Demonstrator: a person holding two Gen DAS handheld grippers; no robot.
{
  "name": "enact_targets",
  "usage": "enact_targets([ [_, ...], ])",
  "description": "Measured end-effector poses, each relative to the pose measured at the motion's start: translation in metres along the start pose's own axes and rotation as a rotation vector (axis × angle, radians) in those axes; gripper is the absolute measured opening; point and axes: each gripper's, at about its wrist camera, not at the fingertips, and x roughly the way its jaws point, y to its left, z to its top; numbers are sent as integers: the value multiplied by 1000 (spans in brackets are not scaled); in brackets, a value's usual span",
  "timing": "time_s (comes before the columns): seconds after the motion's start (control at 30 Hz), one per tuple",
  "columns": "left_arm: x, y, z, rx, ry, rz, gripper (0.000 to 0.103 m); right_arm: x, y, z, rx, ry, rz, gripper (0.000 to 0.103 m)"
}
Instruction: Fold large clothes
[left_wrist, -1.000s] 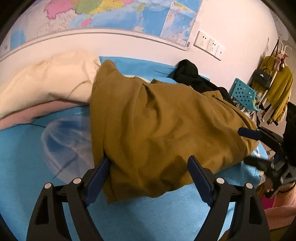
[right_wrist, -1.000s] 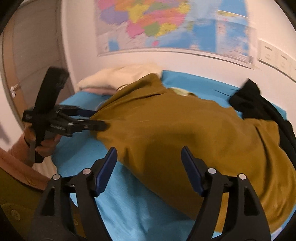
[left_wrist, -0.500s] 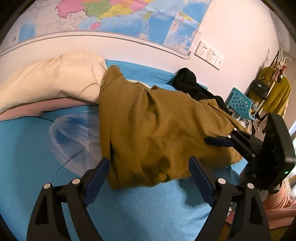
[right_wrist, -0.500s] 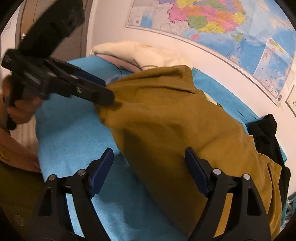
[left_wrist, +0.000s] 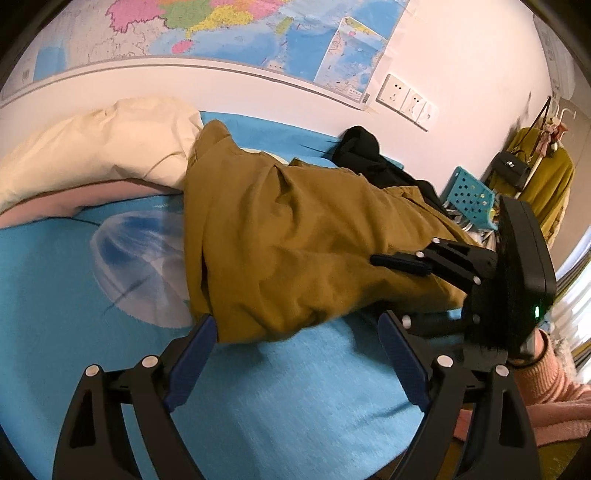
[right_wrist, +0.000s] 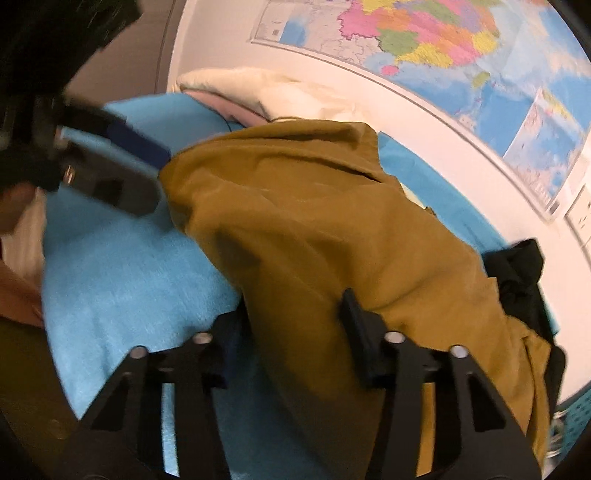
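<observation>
Your left claw (left_wrist: 295, 332) is spread wide just above the bed (left_wrist: 295, 387), which is covered in a bright blue sheet. Its two blue-padded fingers (left_wrist: 192, 354) frame the near edge of a mustard-brown garment (left_wrist: 288, 236); the left pad sits right at the cloth's lower corner, and whether it touches is not clear. Nothing is pinched between them.

The garment lies bunched in a long heap across the middle of the bed, running from a cream pillow (left_wrist: 96, 147) towards a black garment (left_wrist: 369, 155) near the wall. A pale jellyfish print (left_wrist: 136, 258) shows on the sheet just beside the heap.

Your right claw (right_wrist: 295, 314) has just been closing, with a thick fold of the mustard-brown garment between its fingers. In the right wrist view the cloth fills the gap and both fingers press into it, so the claw is pinching the garment. From the left wrist view the same claw reaches in from the right edge, one finger lying on top of the cloth.

On the wall behind the bed hangs a coloured map (left_wrist: 221, 29), with white power sockets (left_wrist: 406, 99) beside it. A turquoise perforated basket (left_wrist: 469, 195) stands beyond the bed's far end. A pink knitted sleeve (left_wrist: 546, 376) shows behind the right claw.
</observation>
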Motion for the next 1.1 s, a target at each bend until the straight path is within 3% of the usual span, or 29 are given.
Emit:
enact_targets([
  [0.17,-3,7,-9,-78,18,-129,84,-12,-24,5,133,-46,82,31],
  [0.4,13,5,-10,-138,52,-221,83,-18,-38,11,221,-80,125,29],
  [0.63,44,25,18,-360,-1,-354,88,-19,-31,5,225,-79,128,32],
  [0.7,60,35,21,-441,23,-371,88,-21,-34,2,247,-85,156,36],
  [0.87,77,15,36,-383,42,-323,92,-42,-40,-10,316,-130,208,42],
  [0.97,91,11,46,-372,57,-276,91,-67,-52,-32,443,-181,283,49],
  [1.03,98,10,53,-348,63,-244,91,-86,-63,-57,559,-206,363,59],
  [1.07,103,9,55,-329,78,-216,88,-94,-68,-72,626,-206,398,76],
  [1.1,103,9,56,-321,80,-205,86,-101,-72,-87,686,-203,419,85],
])
